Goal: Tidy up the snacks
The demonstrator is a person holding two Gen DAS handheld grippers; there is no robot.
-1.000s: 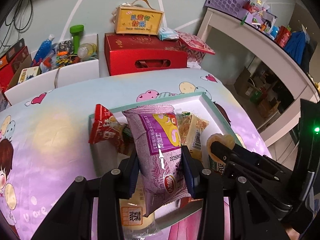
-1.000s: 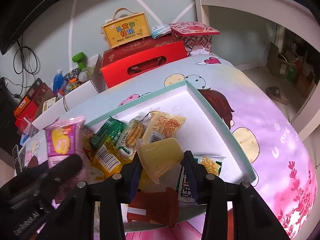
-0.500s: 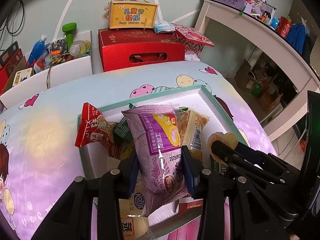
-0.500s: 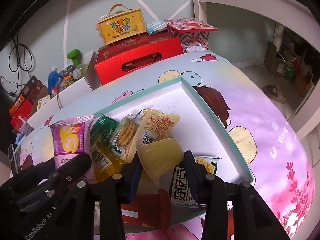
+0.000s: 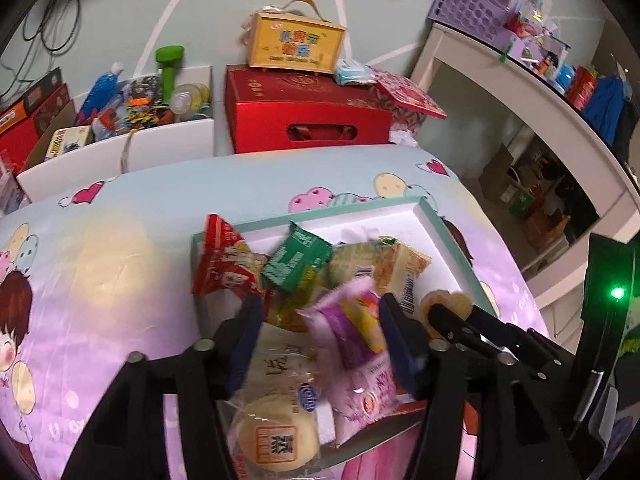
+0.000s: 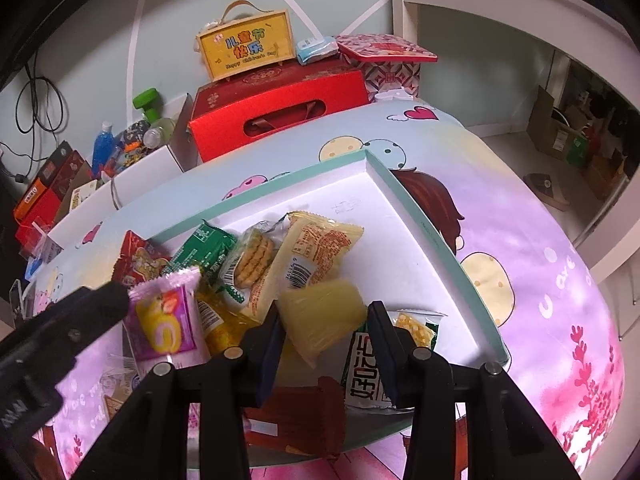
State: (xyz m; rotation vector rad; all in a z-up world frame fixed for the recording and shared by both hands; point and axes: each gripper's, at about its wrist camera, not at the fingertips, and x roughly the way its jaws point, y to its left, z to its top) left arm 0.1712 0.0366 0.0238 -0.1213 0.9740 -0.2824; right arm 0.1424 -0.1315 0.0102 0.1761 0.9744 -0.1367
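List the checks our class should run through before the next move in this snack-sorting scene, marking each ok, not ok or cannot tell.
1. Left hand-held gripper has let go: ok. Its jaws stand apart, with a gap beside the purple packet.
2. Purple packet at rest in the white tray: cannot tell. It is blurred.
3. Right hand-held gripper grips the yellow packet: ok. The packet sits clamped between its jaws.
4. Bare tray floor for the yellow packet: ok. The tray's right part is uncovered.
5. The two grippers are apart: ok. In the right wrist view the left one sits off to the side.
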